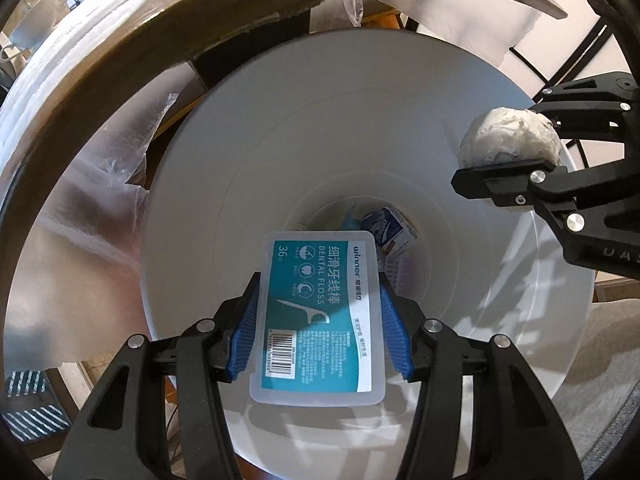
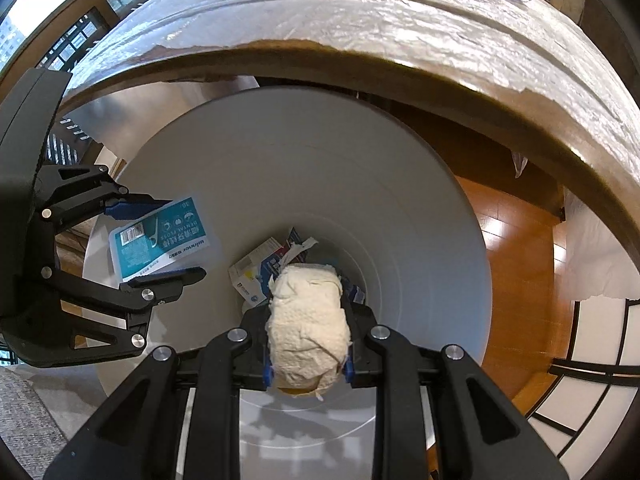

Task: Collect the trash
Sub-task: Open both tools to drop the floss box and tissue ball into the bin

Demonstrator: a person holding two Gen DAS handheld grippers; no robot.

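Two grippers hung above a white bin (image 1: pixel 280 128): left gripper (image 1: pixel 318 312) fingers clamped a dental floss box (image 1: pixel 320 312); right gripper (image 2: pixel 307 328) fingers squeezed a crumpled tissue wad (image 2: pixel 308 328).

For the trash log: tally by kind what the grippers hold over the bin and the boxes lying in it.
Clear plastic dental floss box with teal label, in left gripper: 1
Crumpled white paper wad, in right gripper: 1
Printed cardboard boxes in white bin: at least 1
Total: at least 3
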